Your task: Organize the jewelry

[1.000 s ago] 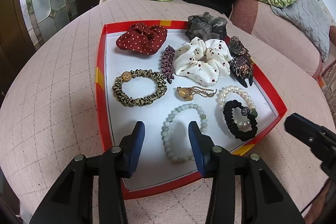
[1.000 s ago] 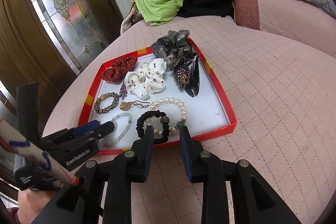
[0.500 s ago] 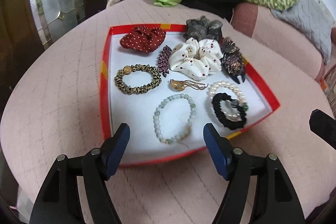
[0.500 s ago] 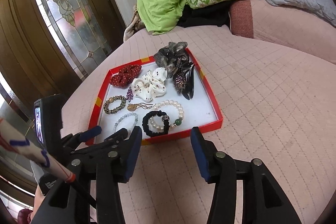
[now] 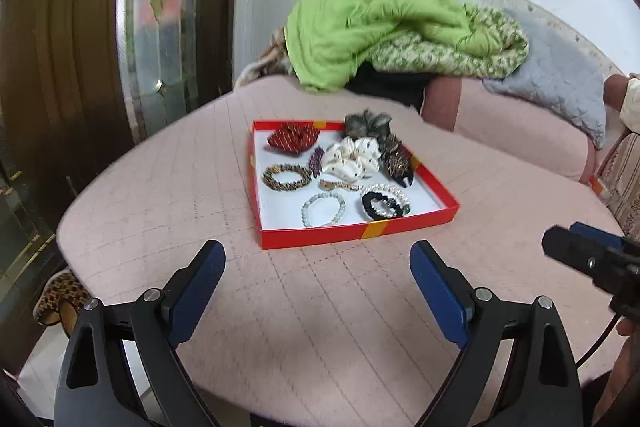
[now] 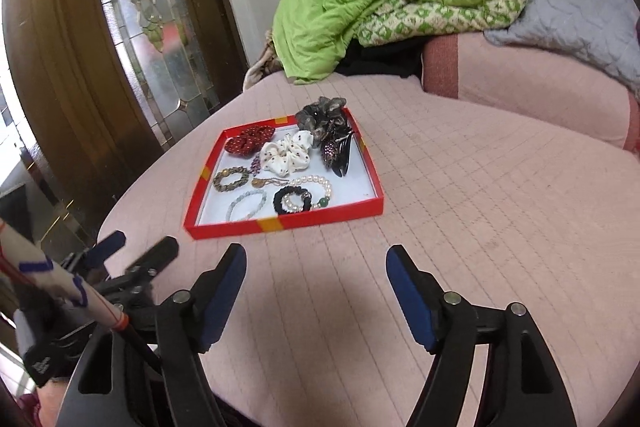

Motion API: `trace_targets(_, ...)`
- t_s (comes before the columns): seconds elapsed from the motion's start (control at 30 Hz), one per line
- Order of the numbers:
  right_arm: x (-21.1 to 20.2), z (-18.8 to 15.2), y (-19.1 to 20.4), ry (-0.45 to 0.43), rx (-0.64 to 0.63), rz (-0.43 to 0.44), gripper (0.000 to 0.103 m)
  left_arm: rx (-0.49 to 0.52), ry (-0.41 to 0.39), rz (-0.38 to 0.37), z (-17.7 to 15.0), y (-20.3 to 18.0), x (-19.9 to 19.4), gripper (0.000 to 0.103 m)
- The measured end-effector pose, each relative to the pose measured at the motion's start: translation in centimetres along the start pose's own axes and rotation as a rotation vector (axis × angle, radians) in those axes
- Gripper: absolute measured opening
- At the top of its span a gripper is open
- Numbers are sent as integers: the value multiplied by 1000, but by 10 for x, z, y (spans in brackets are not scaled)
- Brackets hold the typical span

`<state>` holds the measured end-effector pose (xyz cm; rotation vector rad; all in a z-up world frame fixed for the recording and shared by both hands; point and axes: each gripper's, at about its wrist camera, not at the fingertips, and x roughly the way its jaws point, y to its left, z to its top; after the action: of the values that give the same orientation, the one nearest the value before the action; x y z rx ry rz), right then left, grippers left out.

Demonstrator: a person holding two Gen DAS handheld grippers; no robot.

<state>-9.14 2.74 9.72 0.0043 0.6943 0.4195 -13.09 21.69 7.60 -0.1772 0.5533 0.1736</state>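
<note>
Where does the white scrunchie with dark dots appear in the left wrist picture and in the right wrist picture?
Left wrist view: the white scrunchie lies right of centre in the far half of the red tray.
Right wrist view: the white scrunchie lies near the middle of the tray's far half.
Shared landmark: the red dotted scrunchie lies to its left in the far left corner in both views.

Tray [image 5: 352, 233]: red rim, yellow patches, white floor. Scrunchies: red dotted [image 5: 294, 140], white spotted [image 5: 352, 157]. Bracelet [image 5: 323, 209]: pale green beads. Bedcover [image 5: 360, 307]: pink, grid-quilted.
</note>
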Motion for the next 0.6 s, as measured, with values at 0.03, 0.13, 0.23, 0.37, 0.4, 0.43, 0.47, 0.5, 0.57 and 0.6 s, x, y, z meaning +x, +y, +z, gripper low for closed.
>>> trace_targets(0.03, -11, -5, 3, -16, -11, 1, 81, 5, -10, 16, -1, -2, -12, 95)
trace_targets(0.13, -43, -18, 11, -66, -48, -6, 85, 25, -61, 29, -4, -8, -46, 101)
trace_targets(0.23, -71, -34, 14, -121, -60, -14, 89, 70, -110, 46, -7, -20, -72, 102)
trace_targets(0.37, -92, -50, 12, -173, -62, -48, 93, 106, -143, 119, -13, -35, -92, 103)
trace_targets(0.4, -95, -52, 12, -180, -70, -59, 93, 91, -147, 136, -15, -36, -94, 103)
trace_targets(0.43, -97, -54, 11, -185, -75, -68, 93, 75, -150, 144, -17, -35, -95, 103)
trace_targets(0.47, -99, -56, 10, -190, -78, -75, 93, 58, -156, 153, -20, -34, -95, 103)
trace_targets(0.5, -99, -56, 9, -192, -79, -79, 93, 49, -167, 169, -22, -32, -95, 103)
trace_targets(0.57, -98, -58, 6, -198, -76, -89, 93, 52, -191, 211, -26, -30, -93, 103)
trace_targets(0.6, -97, -58, 4, -198, -75, -94, 93, 62, -187, 221, -26, -30, -88, 103)
